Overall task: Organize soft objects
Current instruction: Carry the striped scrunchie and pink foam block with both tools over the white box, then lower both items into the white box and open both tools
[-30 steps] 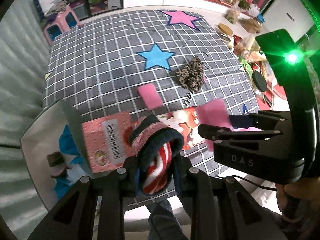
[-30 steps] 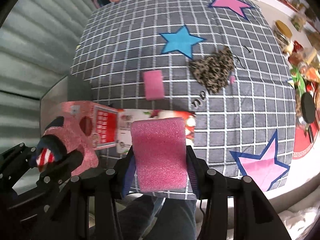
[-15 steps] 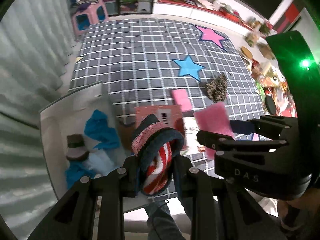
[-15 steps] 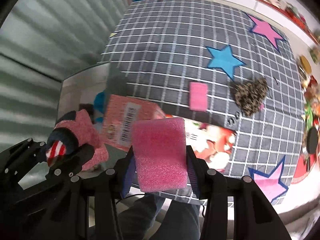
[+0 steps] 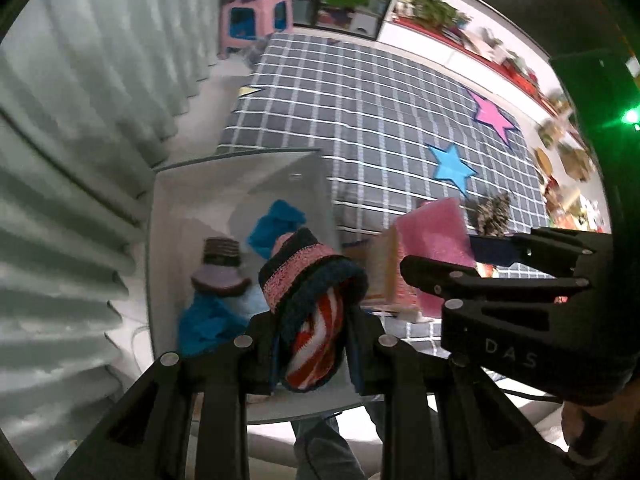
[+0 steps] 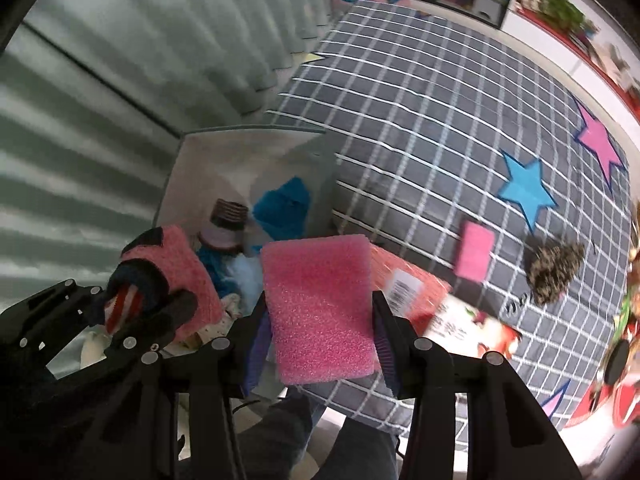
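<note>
My left gripper [image 5: 310, 344] is shut on a rolled knit sock [image 5: 316, 300], navy and pink with red and white stripes, held above the open white bin [image 5: 168, 240]; it also shows in the right wrist view [image 6: 160, 284]. My right gripper [image 6: 320, 316] is shut on a pink sponge [image 6: 320, 308], just right of the bin; the sponge shows in the left wrist view [image 5: 434, 236]. The bin [image 6: 200, 160] holds blue cloth [image 5: 276, 224] and a brown knit piece [image 5: 220, 268]. A second pink sponge [image 6: 474, 250] and a leopard-print cloth [image 6: 554, 266] lie on the checked tablecloth.
A red printed box [image 6: 416, 292] lies on the tablecloth [image 6: 420, 120] beside the bin. A grey curtain [image 5: 80, 120] hangs at the left. A pink stool [image 5: 256, 20] stands beyond the table. Cluttered shelves [image 5: 500, 64] line the far right.
Both grippers have swung left with their loads. The bin has come into full view below the left gripper, and the sock is now over it.
</note>
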{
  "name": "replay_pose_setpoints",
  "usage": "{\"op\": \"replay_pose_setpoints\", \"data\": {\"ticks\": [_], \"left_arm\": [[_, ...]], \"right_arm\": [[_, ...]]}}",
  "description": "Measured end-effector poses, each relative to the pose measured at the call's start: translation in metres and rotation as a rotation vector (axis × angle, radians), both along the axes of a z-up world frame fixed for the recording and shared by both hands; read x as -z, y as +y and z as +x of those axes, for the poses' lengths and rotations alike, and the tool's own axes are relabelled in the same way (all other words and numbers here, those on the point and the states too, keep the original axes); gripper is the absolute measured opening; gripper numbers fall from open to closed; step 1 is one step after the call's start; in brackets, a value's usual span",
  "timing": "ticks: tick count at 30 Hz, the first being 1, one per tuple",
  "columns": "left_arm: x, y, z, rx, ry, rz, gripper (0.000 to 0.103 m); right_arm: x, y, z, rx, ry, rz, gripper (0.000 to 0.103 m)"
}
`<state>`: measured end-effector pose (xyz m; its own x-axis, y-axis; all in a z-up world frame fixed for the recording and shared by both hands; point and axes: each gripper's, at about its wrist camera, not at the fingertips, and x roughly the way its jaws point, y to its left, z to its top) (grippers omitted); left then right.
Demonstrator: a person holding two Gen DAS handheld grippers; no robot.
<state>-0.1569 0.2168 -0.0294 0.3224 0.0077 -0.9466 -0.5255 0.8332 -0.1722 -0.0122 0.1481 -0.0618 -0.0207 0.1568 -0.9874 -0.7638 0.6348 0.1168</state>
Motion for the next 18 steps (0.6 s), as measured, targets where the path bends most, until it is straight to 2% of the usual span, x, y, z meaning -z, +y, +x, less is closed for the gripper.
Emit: {"op": "replay_pose_setpoints", "data": {"ticks": [10,18], "left_arm": [[0.026,0.055,-0.014,-0.116,0.067,0.008,0.028],[0.052,0.078,-0.008,-0.148,0.126,0.008,0.028]], "right_arm": [[0.011,0.059,0.002,-0.063,0.013,0.001,0.048],[0.028,0.094,0.005,-0.077,0.029,-0.005,0.048]]}}
